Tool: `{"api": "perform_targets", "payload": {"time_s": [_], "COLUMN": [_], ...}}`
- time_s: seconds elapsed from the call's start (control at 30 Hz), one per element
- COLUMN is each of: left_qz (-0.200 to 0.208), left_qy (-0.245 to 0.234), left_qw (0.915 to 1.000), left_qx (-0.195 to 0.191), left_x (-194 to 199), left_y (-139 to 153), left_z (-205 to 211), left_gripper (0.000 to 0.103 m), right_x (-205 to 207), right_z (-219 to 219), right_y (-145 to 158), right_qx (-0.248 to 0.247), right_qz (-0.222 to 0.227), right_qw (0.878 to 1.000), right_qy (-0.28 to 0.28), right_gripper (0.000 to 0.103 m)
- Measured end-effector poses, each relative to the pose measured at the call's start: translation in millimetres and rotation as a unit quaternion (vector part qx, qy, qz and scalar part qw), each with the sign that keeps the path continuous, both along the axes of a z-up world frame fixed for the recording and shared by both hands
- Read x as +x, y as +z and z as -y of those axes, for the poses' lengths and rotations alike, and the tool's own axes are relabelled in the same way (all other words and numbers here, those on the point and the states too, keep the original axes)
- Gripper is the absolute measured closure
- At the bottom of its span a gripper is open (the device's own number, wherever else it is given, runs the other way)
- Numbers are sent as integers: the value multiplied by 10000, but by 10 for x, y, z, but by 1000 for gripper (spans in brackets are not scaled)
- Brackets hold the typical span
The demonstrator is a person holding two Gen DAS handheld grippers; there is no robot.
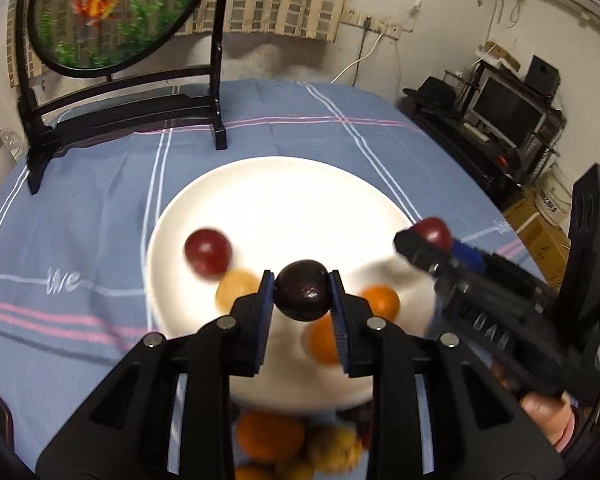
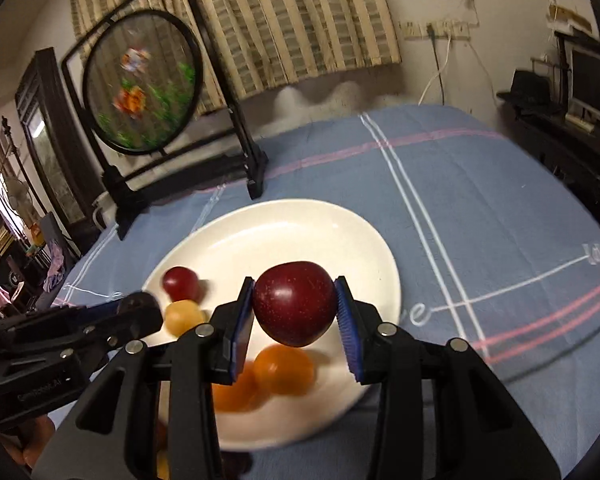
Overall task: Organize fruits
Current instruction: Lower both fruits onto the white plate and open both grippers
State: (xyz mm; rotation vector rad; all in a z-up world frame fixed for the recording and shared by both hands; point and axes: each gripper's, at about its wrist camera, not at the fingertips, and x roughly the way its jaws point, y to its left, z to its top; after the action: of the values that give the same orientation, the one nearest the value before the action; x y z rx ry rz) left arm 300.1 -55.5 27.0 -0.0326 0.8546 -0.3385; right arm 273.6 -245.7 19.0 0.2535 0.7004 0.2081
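Observation:
My left gripper (image 1: 302,296) is shut on a dark purple plum (image 1: 301,291), held above the near part of a white plate (image 1: 276,200). My right gripper (image 2: 296,308) is shut on a red plum (image 2: 295,302) above the same plate (image 2: 300,232); it shows in the left wrist view (image 1: 430,236) at the plate's right edge. On the plate lie a red plum (image 1: 208,253), a yellow fruit (image 1: 236,290) and two oranges (image 1: 380,302). More oranges and yellow fruits (image 1: 270,436) lie on the cloth, near the plate's front rim.
The table wears a blue plaid cloth (image 1: 80,240). A round painted screen on a black stand (image 1: 116,12) stands at the back left. A dark desk with a monitor (image 1: 508,114) is off to the right. The left gripper shows at the left of the right wrist view (image 2: 140,312).

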Motion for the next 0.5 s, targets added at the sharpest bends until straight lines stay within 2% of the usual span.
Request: {"api": "perform_targets", "payload": {"time_s": [0.13,0.37,0.47,0.5], "left_qz": [-319,-735,-740,-729], "left_qy": [44,117,178,201], "left_qw": [9990,9963,9964,9967], "left_qx": [309,419,379,288], "left_x": [334,556,536,502], "left_y": [-140,-394,-387,-351], "left_z": [178,207,150,112], "left_gripper": [75,75,68,58], "right_x": [227,322,313,277], "right_z": [-7,-45,-21,-2], "right_y": [-122,-272,-262,-219], "right_qx": [-176,-488,-544,-519], "right_qz": [-372,-681,-653,-582], "right_qw": [9991,9961,9961,9967], "right_qy": [113,288,238,218], "right_gripper": [63,61,50,46]}}
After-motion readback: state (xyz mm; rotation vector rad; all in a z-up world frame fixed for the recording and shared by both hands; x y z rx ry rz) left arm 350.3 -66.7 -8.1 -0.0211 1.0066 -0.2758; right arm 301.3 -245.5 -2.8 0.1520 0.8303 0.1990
